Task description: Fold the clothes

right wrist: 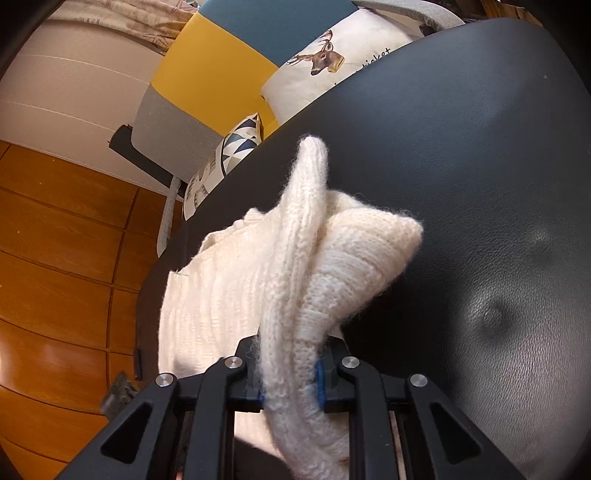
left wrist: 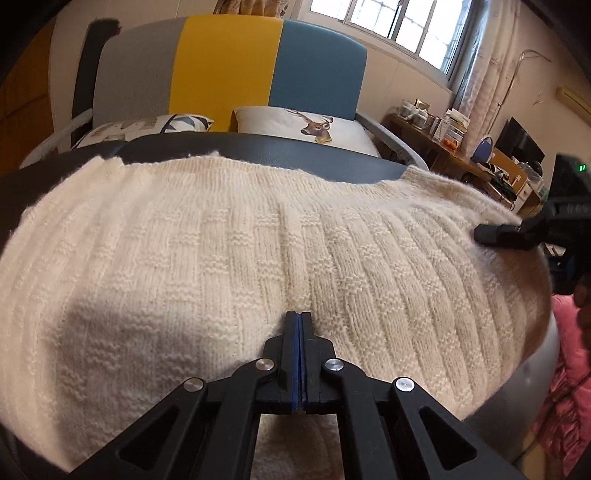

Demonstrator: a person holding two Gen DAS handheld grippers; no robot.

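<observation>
Cream knit sweater (left wrist: 229, 258), soft, floppy: right claw (right wrist: 290, 373) pinches bunched edge; left claw (left wrist: 299, 321) clenched, seemingly empty, atop sweater.

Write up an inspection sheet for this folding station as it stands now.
Surface: black leather-look top, dimpled.
Job's things: cream knit sweater spread flat.
Clutter: nothing seen on the top.
Grippers: left gripper shut over the sweater, nothing visibly pinched; right gripper clamped on a bunched sweater fold.
Cables: nothing seen.
Surroundings: grey, yellow and blue sofa, deer cushion, window, crowded wooden desk, wood floor.
</observation>
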